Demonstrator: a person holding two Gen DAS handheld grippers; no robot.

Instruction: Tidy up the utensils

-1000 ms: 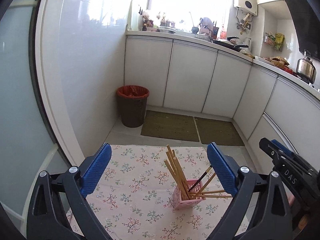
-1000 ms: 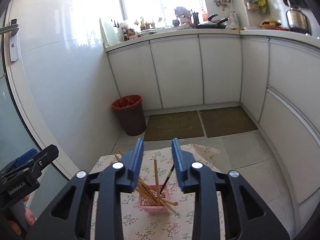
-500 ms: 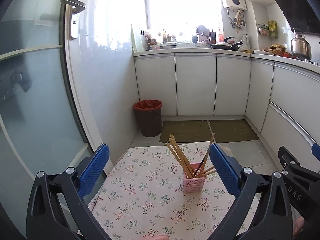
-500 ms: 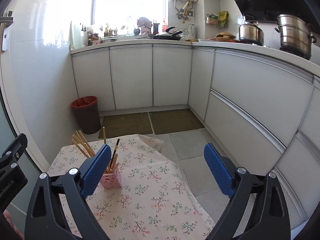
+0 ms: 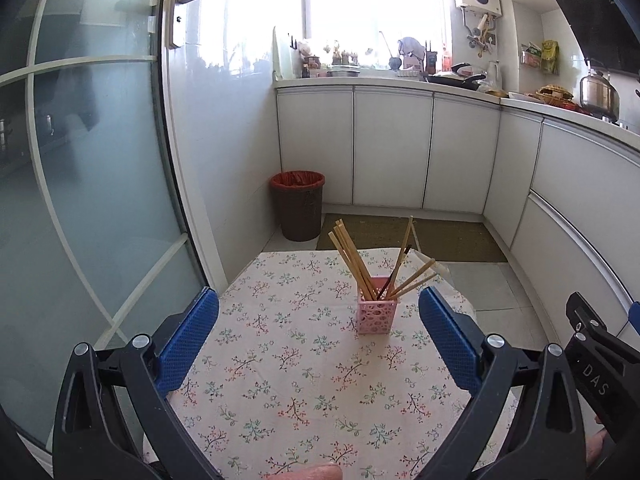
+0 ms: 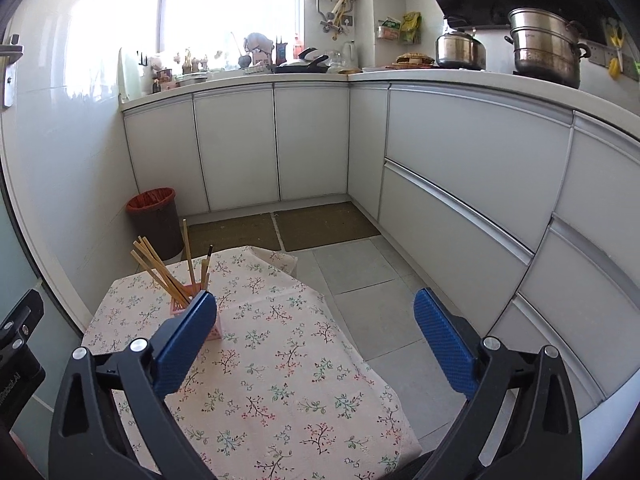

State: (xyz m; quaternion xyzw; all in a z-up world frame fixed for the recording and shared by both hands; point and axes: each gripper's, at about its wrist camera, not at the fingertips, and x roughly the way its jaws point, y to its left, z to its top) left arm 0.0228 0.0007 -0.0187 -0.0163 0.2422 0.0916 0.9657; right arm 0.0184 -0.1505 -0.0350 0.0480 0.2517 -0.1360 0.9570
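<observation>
One pink holder (image 5: pixel 377 314) is standing at twelve o'clock, carrying about nine chopsticks (image 5: pixel 352 262); both claws, left (image 5: pixel 318 318) and right (image 6: pixel 316 318), are gaping empty.

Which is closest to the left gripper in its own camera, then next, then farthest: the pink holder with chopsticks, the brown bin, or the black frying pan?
From the left gripper:
1. Pink lattice holder with wooden chopsticks, on the floral tablecloth, slightly right.
2. Brown bin with red liner, on the floor beyond the table, left.
3. Black frying pan, on the far counter.
</observation>
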